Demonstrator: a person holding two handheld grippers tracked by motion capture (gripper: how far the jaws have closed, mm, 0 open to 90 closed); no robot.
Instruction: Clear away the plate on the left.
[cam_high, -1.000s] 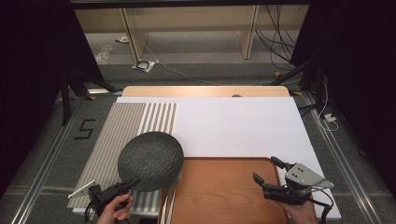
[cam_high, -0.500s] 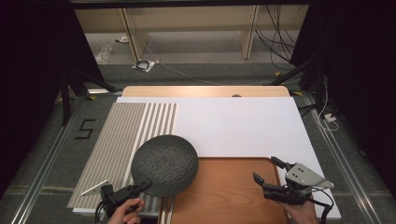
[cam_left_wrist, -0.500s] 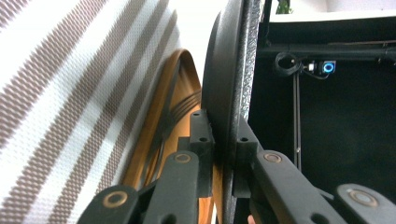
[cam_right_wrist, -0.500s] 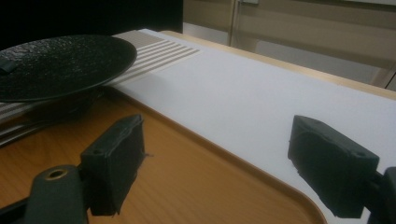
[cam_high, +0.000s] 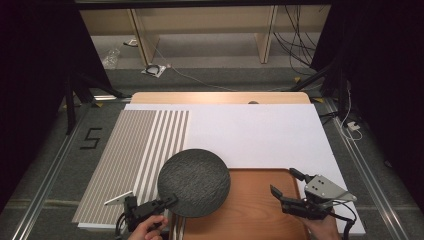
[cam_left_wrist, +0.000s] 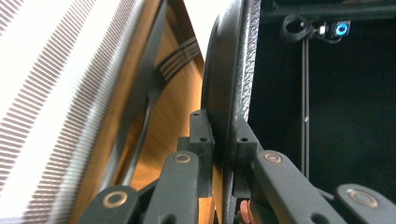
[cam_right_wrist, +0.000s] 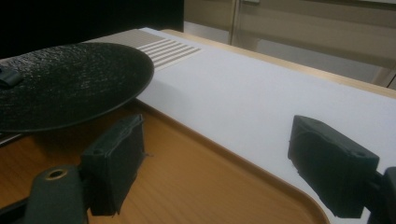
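Left gripper (cam_high: 167, 201) was clamped on the dark plate (cam_high: 194, 182), carrying it rightward; lowering onto the wooden tray (cam_high: 260, 210) should follow. Right gripper (cam_high: 285, 189) stood released.

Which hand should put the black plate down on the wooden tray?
Probably the left. The left gripper already clamps the black plate by its rim, above the wooden tray. The right gripper is open and apart from it.

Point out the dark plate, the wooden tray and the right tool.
plate (cam_high: 195, 181), high view, middle of its textured top.
tray (cam_high: 255, 210), high view, bare wood of its floor.
right tool (cam_high: 289, 189), high view, midway between its open tips.
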